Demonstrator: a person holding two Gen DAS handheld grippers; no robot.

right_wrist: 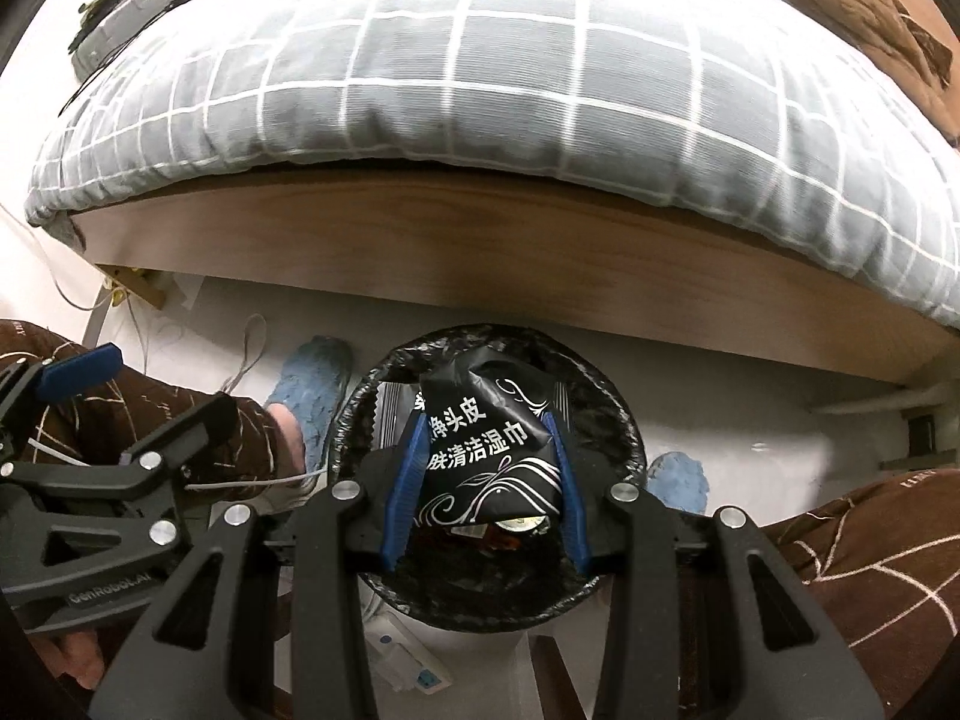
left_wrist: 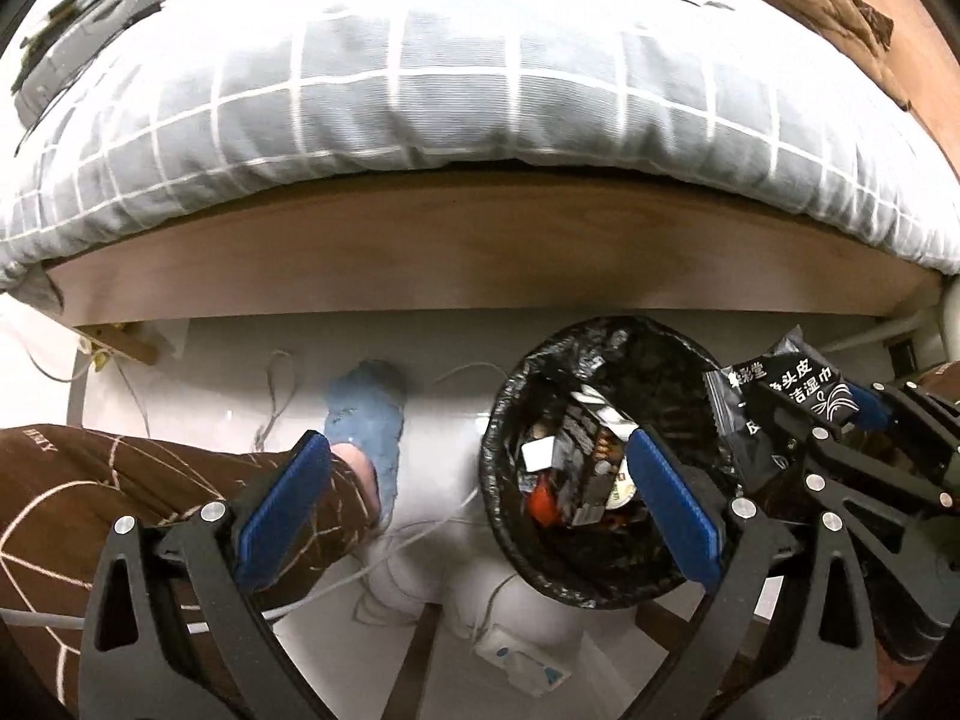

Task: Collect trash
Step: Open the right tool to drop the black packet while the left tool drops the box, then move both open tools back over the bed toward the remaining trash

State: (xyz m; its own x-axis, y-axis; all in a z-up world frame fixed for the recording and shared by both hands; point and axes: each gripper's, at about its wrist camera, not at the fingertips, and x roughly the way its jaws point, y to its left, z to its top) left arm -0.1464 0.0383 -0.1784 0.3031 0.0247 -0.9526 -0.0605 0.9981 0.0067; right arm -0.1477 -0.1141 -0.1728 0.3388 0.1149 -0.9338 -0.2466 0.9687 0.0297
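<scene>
Item: black wet-wipe packet [right_wrist: 487, 462], white lettering, crinkled film; judged very light, soft and slippery, not fragile; likely to flutter or cling when let go; best held across its flat middle, pads on both faces, as it is now.

Holder: right gripper [right_wrist: 487, 483], blue pads closed narrowly on the packet's two sides; packet stands upright between them, top corner projecting past the fingertips.

Position: packet hangs directly above the mouth of the bin [right_wrist: 627, 420], black liner, wrappers and cartons already inside; bin stands on the white floor [right_wrist: 750, 456] just before the bed [right_wrist: 480, 120].

Spare: left gripper [left_wrist: 480, 504], jaws spread wide, holding nothing, hovering beside the bin's left rim.
</scene>
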